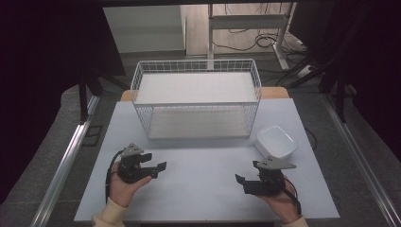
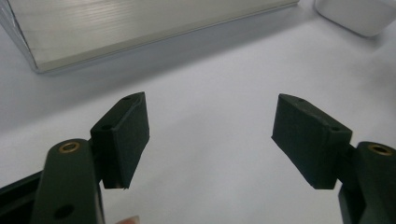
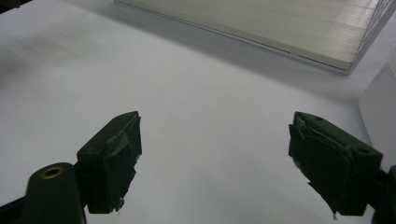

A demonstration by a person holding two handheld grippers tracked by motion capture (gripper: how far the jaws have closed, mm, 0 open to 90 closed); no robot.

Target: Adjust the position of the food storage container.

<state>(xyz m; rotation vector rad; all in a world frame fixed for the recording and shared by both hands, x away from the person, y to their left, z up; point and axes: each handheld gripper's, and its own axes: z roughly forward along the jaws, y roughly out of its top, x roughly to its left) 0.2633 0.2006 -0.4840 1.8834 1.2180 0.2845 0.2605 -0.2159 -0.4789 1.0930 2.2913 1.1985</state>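
Observation:
A white wire rack (image 1: 196,97) with two shelves stands at the back middle of the white table (image 1: 203,189). A white square bowl (image 1: 276,142) sits to its right, near the table's right side. My left gripper (image 1: 158,169) rests at the front left, held in a hand, jaws wide apart and empty, pointing right. My right gripper (image 1: 242,182) lies at the front right, just below the bowl, jaws open and empty, pointing left. In the left gripper view the pads (image 2: 123,140) frame bare table, with the rack's lower shelf (image 2: 116,28) and the bowl (image 2: 359,14) beyond.
The right gripper view has the rack's lower shelf (image 3: 280,28) ahead and the bowl's side (image 3: 380,107) at the right edge. Metal rails (image 1: 61,165) run along both sides of the table. Cables and a desk frame (image 1: 246,28) lie on the floor behind.

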